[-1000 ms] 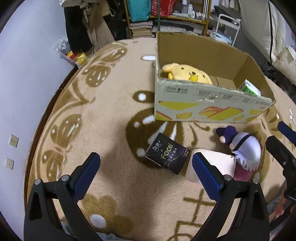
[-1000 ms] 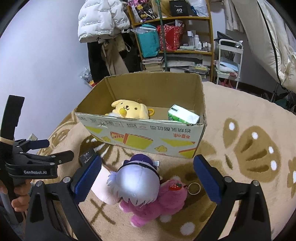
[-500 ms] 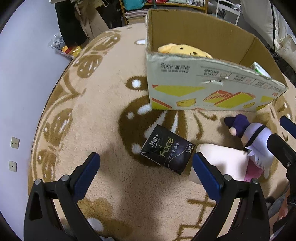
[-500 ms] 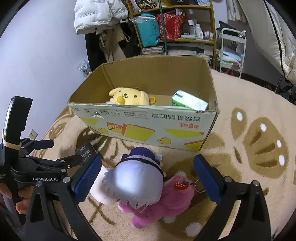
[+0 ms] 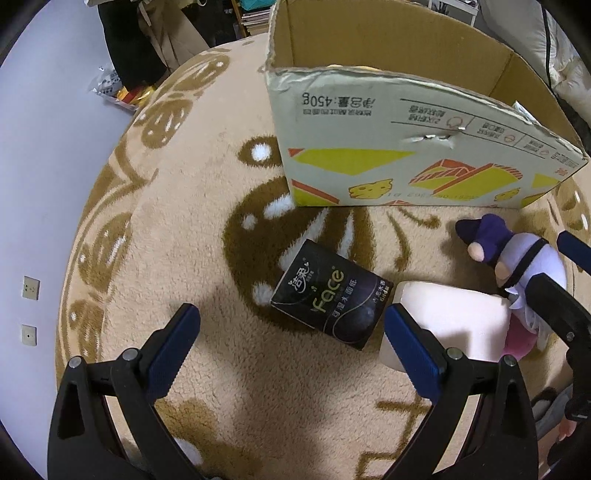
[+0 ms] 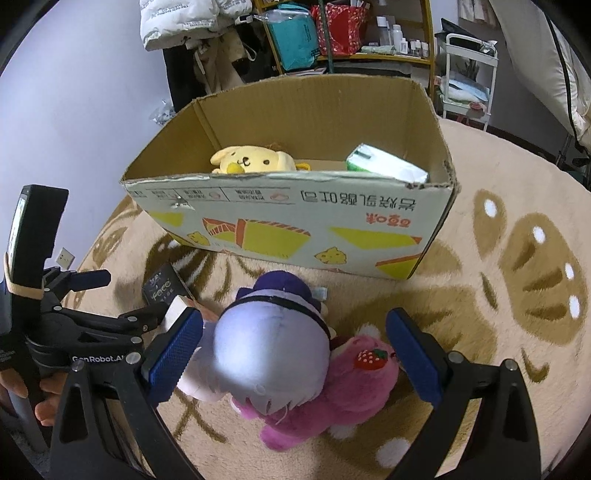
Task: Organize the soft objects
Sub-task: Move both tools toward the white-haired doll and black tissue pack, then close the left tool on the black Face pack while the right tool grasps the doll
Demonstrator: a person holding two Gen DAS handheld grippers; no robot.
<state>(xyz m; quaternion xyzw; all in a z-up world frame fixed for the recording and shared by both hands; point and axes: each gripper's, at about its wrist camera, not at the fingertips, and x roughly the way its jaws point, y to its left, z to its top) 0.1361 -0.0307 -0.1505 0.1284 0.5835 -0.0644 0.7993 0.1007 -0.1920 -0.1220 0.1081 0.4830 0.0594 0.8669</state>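
Note:
A black "Face" tissue pack [image 5: 332, 299] lies on the rug in front of the open cardboard box [image 5: 369, 122]. My left gripper [image 5: 291, 343] is open just above and near it. A pale pink soft block [image 5: 454, 325] lies to its right. A white-haired doll with a purple hat [image 6: 273, 350] lies against a pink plush [image 6: 351, 384]; my right gripper [image 6: 295, 354] is open around them. Inside the box [image 6: 295, 206] are a yellow dog plush [image 6: 251, 160] and a green-white pack [image 6: 388, 168].
A round beige rug with brown patterns [image 5: 177, 236] covers the floor. A shelf with bags and bottles [image 6: 332, 33] and hanging clothes [image 6: 192, 37] stand behind the box. A white cart [image 6: 465, 74] is at the back right. The wall [image 5: 37, 184] is on the left.
Both grippers have moved lower and closer to the rug. The tissue pack looms larger in the left view, the doll and pink plush fill more of the right view. Nothing was grasped.

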